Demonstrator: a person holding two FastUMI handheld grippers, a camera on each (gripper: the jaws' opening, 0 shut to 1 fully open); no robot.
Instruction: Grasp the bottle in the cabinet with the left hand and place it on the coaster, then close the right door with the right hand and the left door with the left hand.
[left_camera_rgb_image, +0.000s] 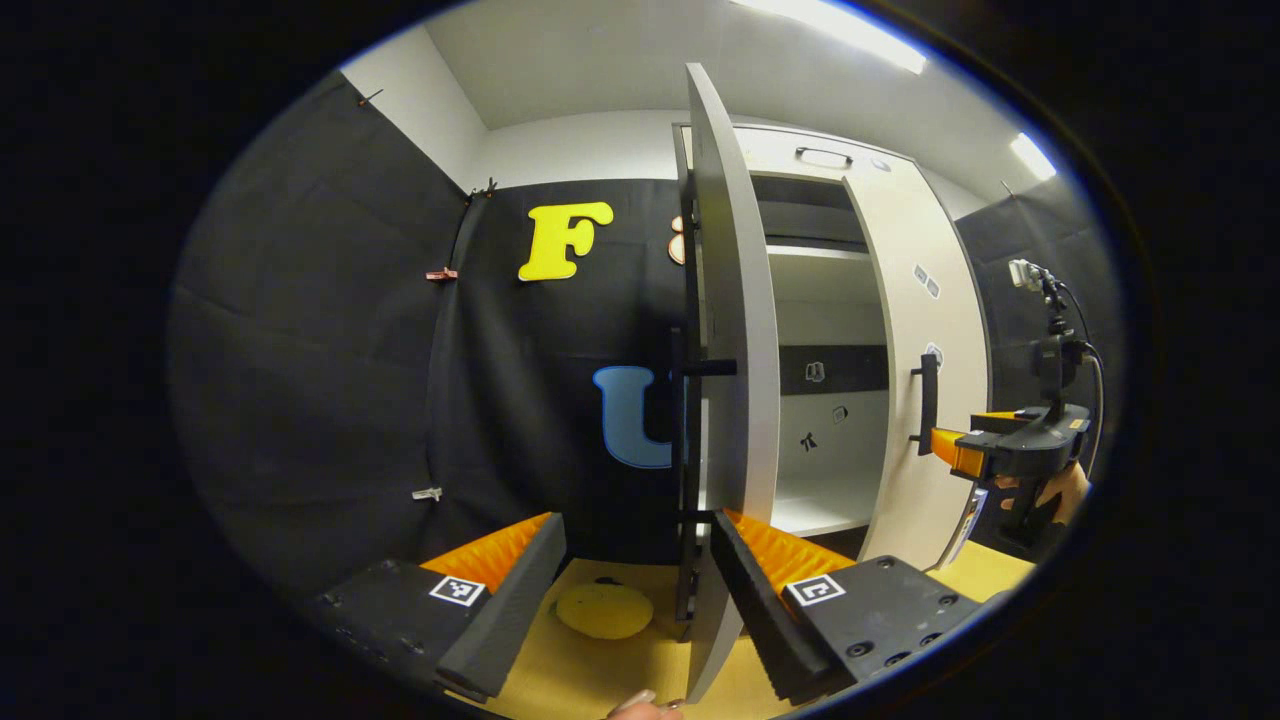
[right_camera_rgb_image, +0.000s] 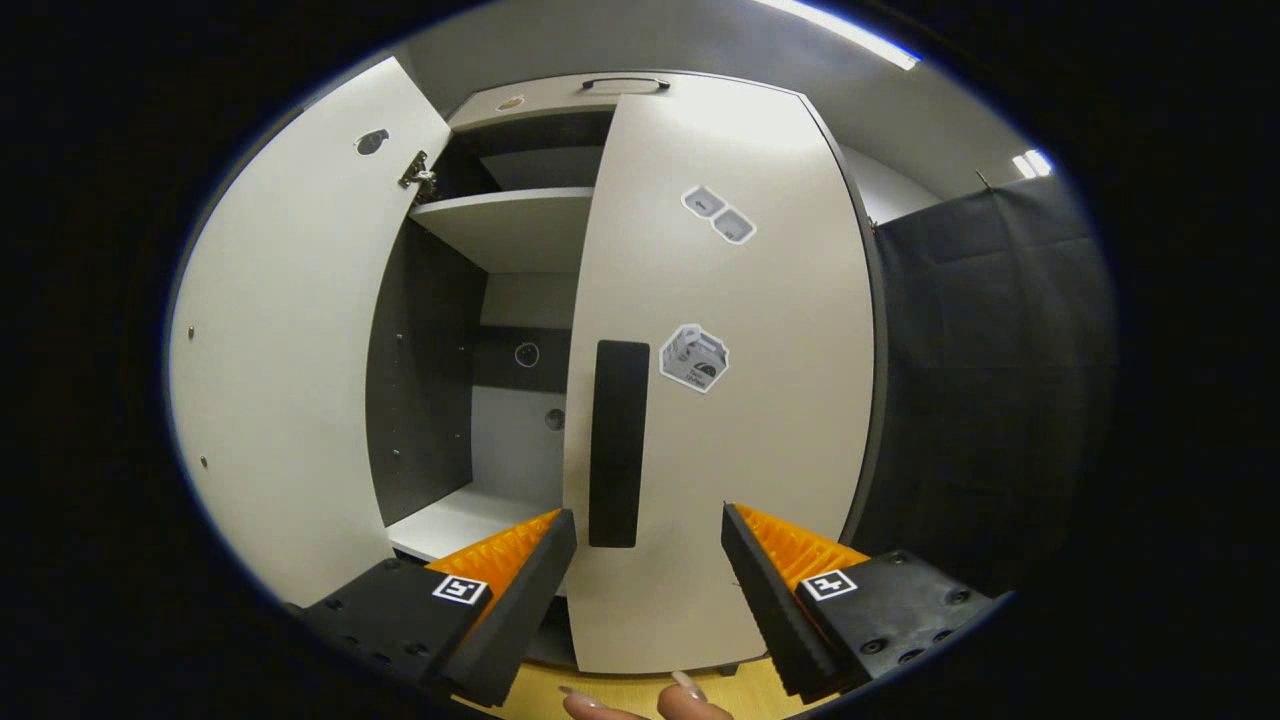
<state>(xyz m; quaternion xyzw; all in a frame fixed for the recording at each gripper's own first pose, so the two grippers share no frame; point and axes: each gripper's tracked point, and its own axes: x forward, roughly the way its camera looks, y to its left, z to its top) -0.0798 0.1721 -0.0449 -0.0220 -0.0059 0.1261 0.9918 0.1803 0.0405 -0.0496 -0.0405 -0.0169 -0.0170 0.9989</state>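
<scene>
1. Left gripper (left_camera_rgb_image: 640, 575): jaws wide, empty, straddling the edge of the open white left cabinet door (left_camera_rgb_image: 735, 330).
2. Right gripper (right_camera_rgb_image: 648, 580): jaws wide, empty, facing the white right cabinet door (right_camera_rgb_image: 740, 420) and its black handle (right_camera_rgb_image: 617, 443).
3. Round yellow coaster (left_camera_rgb_image: 604, 610): on the wooden bench (left_camera_rgb_image: 600, 675).
4. Bottle: location cannot be told.

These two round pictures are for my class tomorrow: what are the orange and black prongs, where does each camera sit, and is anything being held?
A person holds a pair of tongs in each hand, each carrying a forward-looking camera. In the left gripper view, the open left tongs face the left door's edge, with a yellow coaster on the wooden table; the other tongs appear farther right. In the right gripper view, the open right tongs face the right door and its black handle. Neither holds anything.
</scene>
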